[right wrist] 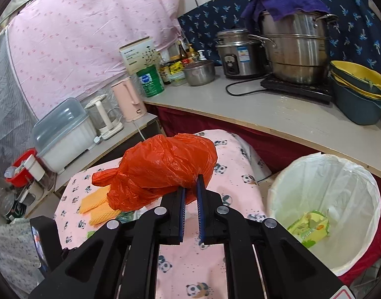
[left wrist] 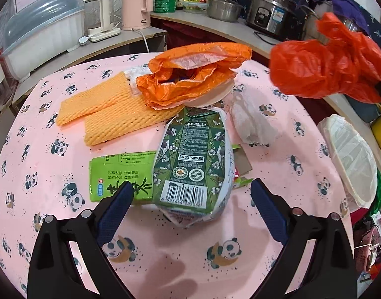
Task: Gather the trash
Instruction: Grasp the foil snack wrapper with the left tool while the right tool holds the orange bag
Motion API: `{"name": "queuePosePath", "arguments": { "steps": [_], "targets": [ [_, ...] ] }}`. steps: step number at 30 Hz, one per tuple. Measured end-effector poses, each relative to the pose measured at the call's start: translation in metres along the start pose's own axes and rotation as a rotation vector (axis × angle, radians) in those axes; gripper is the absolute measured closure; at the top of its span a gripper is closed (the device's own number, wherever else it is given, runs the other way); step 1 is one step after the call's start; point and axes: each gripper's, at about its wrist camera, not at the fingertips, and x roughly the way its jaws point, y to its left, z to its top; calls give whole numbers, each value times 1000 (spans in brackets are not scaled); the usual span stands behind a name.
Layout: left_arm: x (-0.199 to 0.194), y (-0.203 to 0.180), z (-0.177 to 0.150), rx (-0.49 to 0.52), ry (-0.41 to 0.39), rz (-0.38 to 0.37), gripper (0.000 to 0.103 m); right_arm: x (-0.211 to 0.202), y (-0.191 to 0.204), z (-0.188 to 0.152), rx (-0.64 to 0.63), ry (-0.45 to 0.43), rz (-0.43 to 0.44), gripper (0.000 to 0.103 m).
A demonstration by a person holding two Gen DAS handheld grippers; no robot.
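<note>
**Trash collection: right gripper holding red bag in the air**

The left gripper (left wrist: 191, 194) hangs with jaws wide apart above the green carton (left wrist: 193, 159), pads clear of it. The carton lies on the panda tablecloth (left wrist: 53, 174), near the orange foam nets (left wrist: 103, 109). The right gripper (right wrist: 190, 186) is clamped on the crumpled red bag (right wrist: 160, 169), held above the table. The lined bin (right wrist: 325, 206) stands right of it, a yellow-green wrapper (right wrist: 310, 226) inside

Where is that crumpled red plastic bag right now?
The crumpled red plastic bag is pinched in the right gripper, held above the panda-print tablecloth, left of the white-lined bin.
</note>
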Motion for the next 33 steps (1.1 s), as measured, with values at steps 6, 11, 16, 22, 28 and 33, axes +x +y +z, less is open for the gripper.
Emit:
{"name": "queuePosePath", "arguments": {
  "steps": [6, 11, 16, 22, 28, 33],
  "targets": [
    [10, 2, 6, -10, 3, 9, 17, 9, -14, -6, 23, 27, -21, 95],
    [15, -4, 11, 24, 9, 14, 32, 13, -18, -11, 32, 45, -24, 95],
    [9, -9, 10, 33, -7, 14, 32, 13, -18, -12, 33, 45, -24, 95],
    [-10, -18, 11, 53, -40, 9, 32, 5, -22, -12, 41, 26, -22, 95],
    [-32, -36, 14, 75, -80, -17, 33, -12, -26, -8, 50, -6, -25, 95],
    [-45, -54, 14, 100, -102, -42, 33, -27, -36, -6, 63, -28, -34, 95]
  ]
}}
